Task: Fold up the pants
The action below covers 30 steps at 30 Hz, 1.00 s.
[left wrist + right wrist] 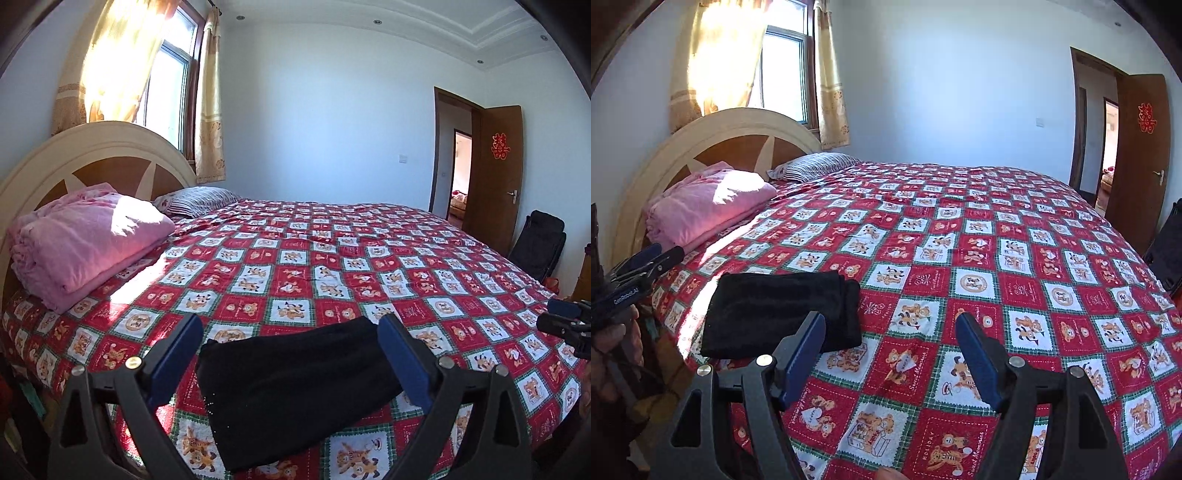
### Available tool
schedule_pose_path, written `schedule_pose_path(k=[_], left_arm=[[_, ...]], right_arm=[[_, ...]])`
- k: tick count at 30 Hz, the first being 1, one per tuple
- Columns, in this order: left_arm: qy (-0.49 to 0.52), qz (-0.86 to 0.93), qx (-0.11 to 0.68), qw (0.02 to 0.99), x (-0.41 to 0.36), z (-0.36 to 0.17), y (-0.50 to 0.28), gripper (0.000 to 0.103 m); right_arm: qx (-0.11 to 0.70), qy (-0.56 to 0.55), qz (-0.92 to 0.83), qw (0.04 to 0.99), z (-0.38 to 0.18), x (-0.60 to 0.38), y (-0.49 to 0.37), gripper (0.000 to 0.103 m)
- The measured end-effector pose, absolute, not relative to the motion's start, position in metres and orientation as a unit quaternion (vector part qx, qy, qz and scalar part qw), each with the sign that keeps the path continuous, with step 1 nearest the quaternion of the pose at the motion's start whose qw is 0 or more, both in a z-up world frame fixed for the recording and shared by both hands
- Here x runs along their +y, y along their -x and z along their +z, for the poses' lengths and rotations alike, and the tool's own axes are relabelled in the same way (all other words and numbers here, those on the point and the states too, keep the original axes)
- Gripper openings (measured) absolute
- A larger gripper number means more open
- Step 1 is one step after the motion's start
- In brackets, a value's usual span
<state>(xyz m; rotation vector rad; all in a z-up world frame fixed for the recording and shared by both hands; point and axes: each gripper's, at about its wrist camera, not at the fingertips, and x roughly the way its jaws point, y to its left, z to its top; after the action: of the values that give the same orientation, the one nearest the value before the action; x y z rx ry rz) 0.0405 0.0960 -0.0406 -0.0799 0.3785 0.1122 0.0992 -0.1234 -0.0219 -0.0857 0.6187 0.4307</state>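
Note:
The black pants (291, 387) lie folded into a compact rectangle on the red patterned bedspread (332, 266), near the bed's front edge. My left gripper (290, 321) is open and empty, held above the pants with its fingers either side of them. In the right wrist view the pants (783, 312) lie to the left of my right gripper (890, 319), which is open and empty above bare bedspread (997, 258). The left gripper (646, 266) shows at the far left, the right gripper (565, 321) at the far right of the left view.
A folded pink blanket (85, 243) and a striped pillow (199, 199) lie by the round headboard (92, 155). A window with curtains is behind. An open brown door (495, 177) and a black folding chair (539, 243) stand at the right.

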Motion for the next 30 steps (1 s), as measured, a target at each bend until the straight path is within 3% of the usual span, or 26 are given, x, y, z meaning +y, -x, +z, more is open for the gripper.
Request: schedule_pose_path(k=[27, 30], left_arm=[[0.04, 0.049, 0.179, 0.982, 0.089, -0.032, -0.035, 0.098], [0.039, 0.048, 0.177, 0.982, 0.088, -0.033, -0.034, 0.102]], right_arm=[[0.285, 0.049, 0.208, 0.934, -0.015, -0.126, -0.089, 0.076], [0.281, 0.053, 0.207, 0.936, -0.015, -0.125, -0.088, 0.076]])
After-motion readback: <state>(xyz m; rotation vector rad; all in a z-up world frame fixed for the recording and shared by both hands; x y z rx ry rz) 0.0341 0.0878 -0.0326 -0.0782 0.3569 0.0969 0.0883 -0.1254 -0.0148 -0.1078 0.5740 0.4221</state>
